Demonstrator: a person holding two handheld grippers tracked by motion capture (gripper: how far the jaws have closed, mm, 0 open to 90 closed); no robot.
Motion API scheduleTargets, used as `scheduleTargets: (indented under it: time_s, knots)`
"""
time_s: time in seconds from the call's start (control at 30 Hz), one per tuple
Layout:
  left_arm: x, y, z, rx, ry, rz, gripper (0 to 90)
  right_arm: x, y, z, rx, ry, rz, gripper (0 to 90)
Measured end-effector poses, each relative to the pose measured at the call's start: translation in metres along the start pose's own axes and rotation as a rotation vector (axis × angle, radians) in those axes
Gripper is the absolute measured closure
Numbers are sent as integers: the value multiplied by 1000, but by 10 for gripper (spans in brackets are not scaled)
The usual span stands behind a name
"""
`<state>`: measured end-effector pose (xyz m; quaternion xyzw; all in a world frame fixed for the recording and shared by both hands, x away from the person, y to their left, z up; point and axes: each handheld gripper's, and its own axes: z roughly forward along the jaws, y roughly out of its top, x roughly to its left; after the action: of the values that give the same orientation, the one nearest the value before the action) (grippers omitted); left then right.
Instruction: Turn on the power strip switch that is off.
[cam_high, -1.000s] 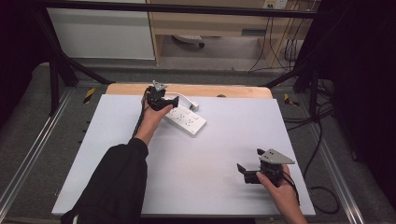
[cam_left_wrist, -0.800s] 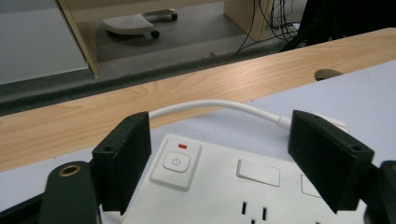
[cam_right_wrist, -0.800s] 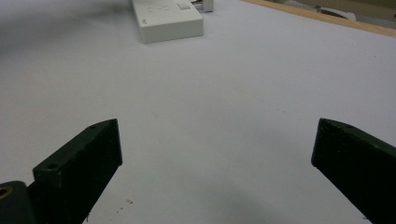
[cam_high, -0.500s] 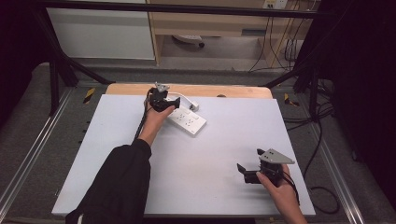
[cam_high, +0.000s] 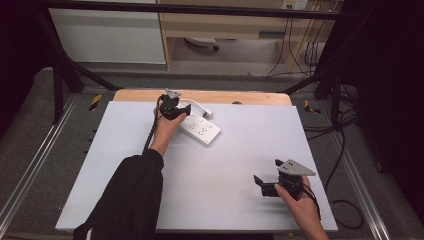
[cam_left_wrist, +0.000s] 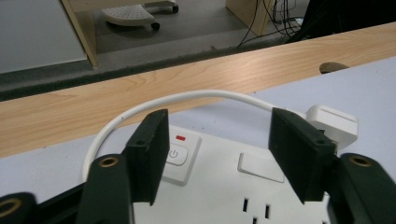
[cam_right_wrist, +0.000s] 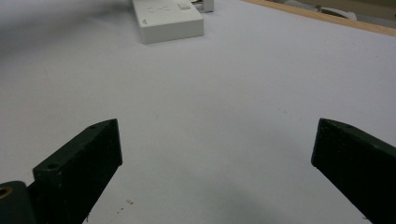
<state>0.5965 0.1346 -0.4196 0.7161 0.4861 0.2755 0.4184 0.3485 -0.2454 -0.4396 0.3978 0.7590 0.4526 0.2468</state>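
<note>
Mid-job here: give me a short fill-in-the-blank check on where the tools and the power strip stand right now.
1. The left tool hovers over the white ____ strip.
2. Beside the strip's power button sits a small ____ indicator.
3. The strip's white cable curves toward the table's ____ edge.
4. The right tool has its jaws ____ over the bare tabletop.

Missing words: power; red; wooden; open

We see desk (cam_high: 200, 190): pale grey-white mat over light wood top, wood strip bare along far edge. White power strip (cam_high: 200, 129) lies flat on mat near far edge, left of middle, set at slant. Its white cord (cam_left_wrist: 187, 97) loops toward wood strip, ends at white plug (cam_left_wrist: 332, 122) just beside strip.
</note>
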Motion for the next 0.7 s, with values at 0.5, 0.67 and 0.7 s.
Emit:
scheduleTargets:
  time_s: [0.5, 0.67, 0.7]
  knots:
    - [-3, -3, 4, 29, -52, 14, 683, 0, 0, 0, 1, 1, 3, 23]
    - [-2, -4, 5, 29, -76, 15, 782, 0, 0, 0, 0, 1, 2, 23]
    - [-2, -5, 5, 29, -79, 14, 796, 0, 0, 0, 1, 1, 1, 23]
